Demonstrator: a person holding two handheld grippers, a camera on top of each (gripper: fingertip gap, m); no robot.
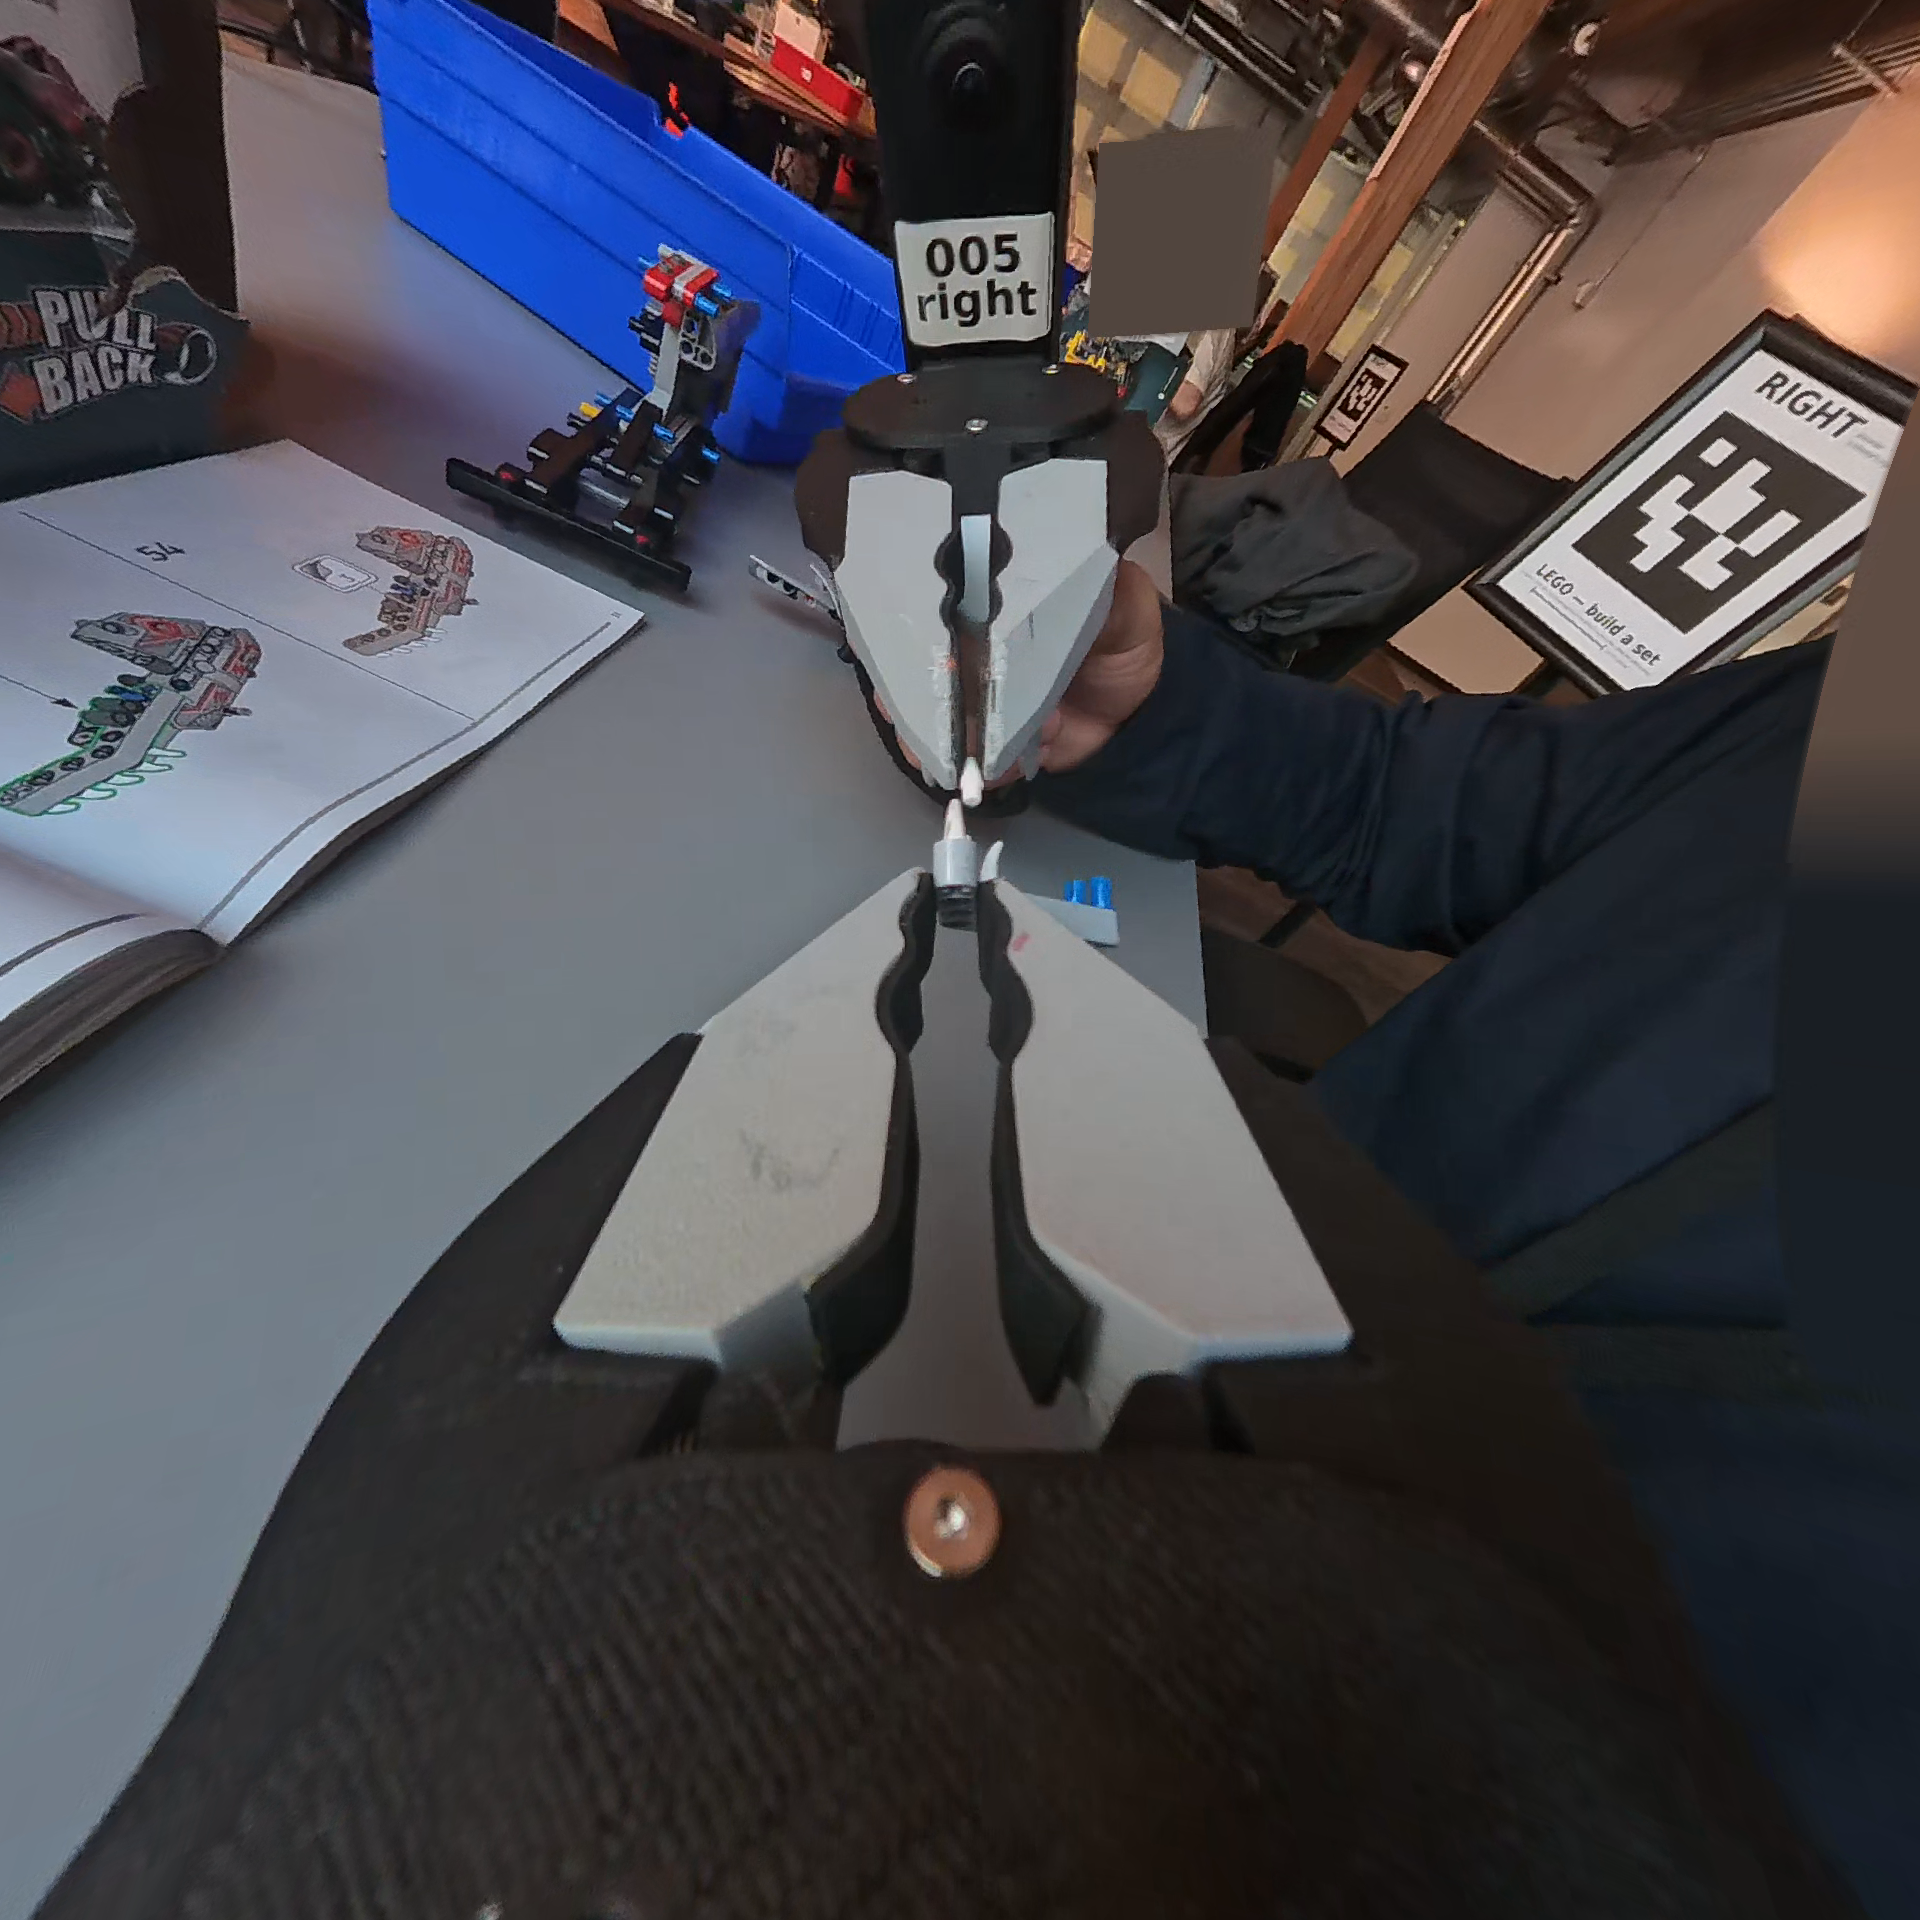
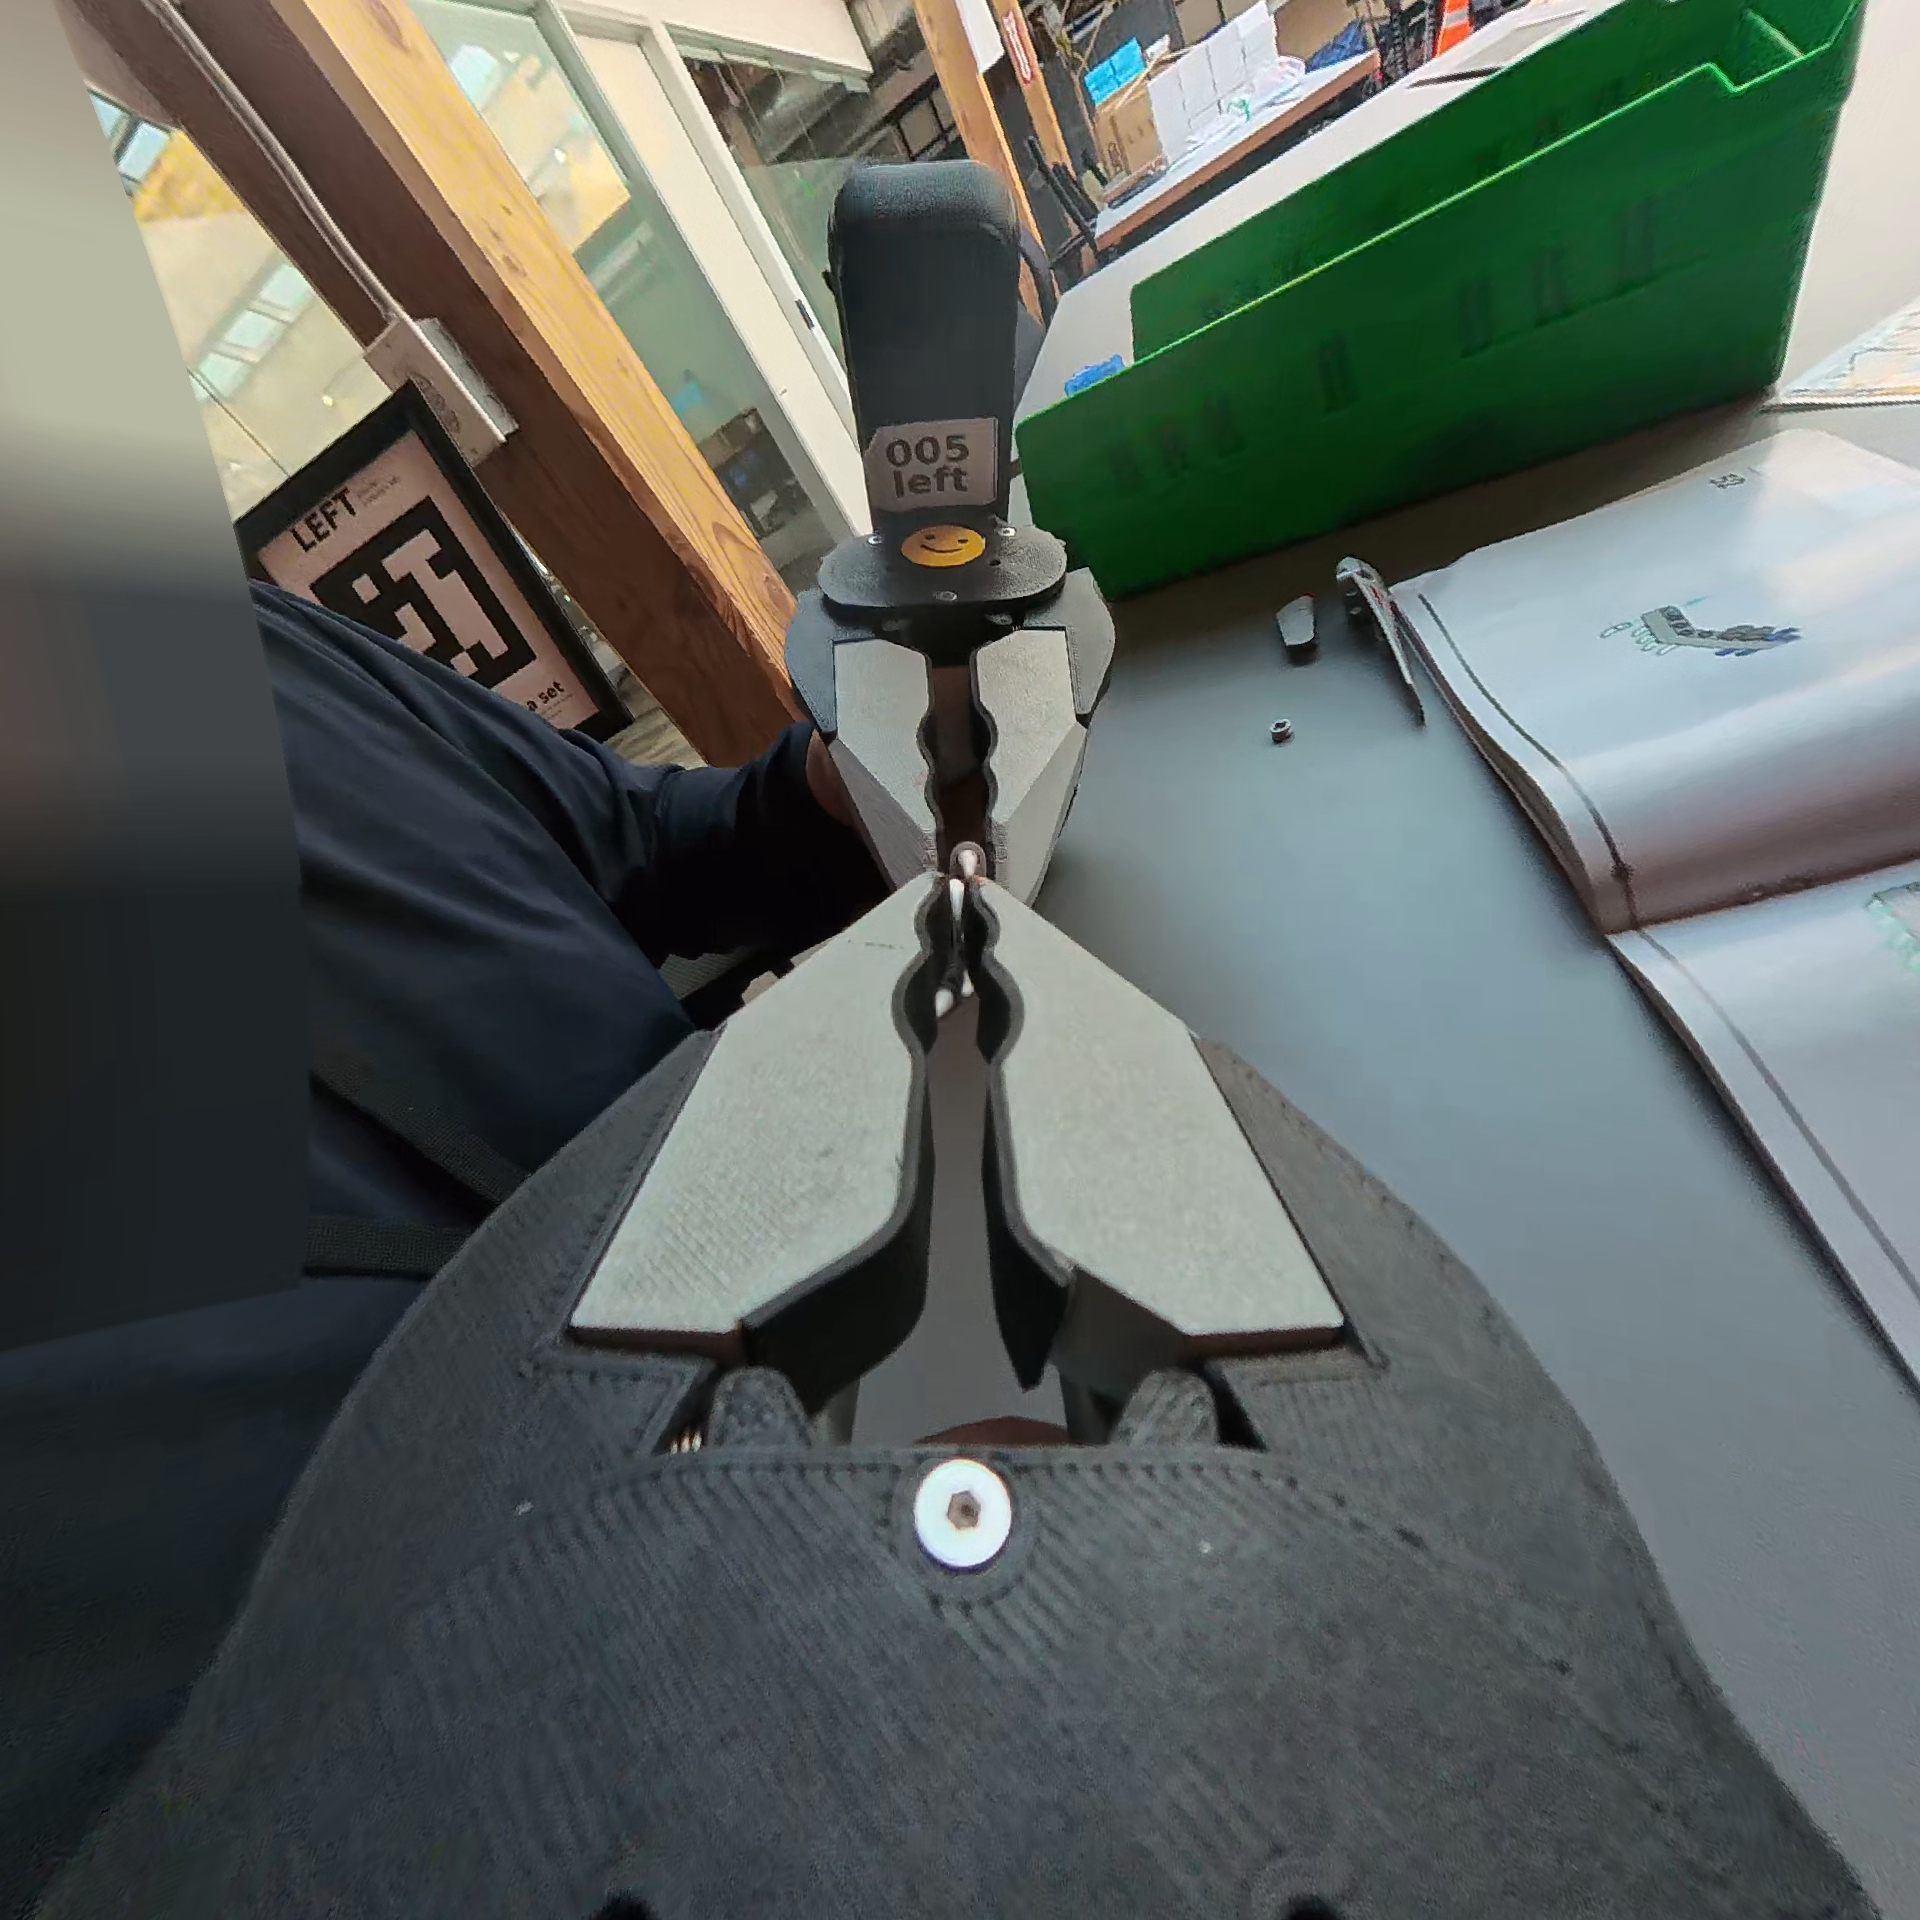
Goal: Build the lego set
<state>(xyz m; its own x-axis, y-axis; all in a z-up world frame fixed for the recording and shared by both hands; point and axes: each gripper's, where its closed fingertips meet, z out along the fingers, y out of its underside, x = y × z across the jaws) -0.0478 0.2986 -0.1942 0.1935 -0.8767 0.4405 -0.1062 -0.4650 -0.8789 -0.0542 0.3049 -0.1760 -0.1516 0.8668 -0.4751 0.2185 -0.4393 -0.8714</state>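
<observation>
In the left wrist view my left gripper (image 1: 954,896) is shut on a small grey lego piece (image 1: 956,862) with a white claw on top. My right gripper (image 1: 968,774) faces it tip to tip and is shut on a small white claw piece (image 1: 970,784), which almost touches the grey piece. In the right wrist view my right gripper (image 2: 961,899) holds the white claw (image 2: 954,902) and the left gripper (image 2: 968,847) stands right opposite. A partly built black, grey and red model (image 1: 634,436) stands on the grey table (image 1: 520,1039), back left.
An open instruction booklet (image 1: 260,675) lies at left; it also shows in the right wrist view (image 2: 1714,727). A blue bin (image 1: 623,208) stands behind the model, a green bin (image 2: 1455,312) at the far side. A grey piece with blue pins (image 1: 1086,906) and small loose parts (image 2: 1297,629) lie on the table. My two grippers' fingertips are within a few centimetres of each other.
</observation>
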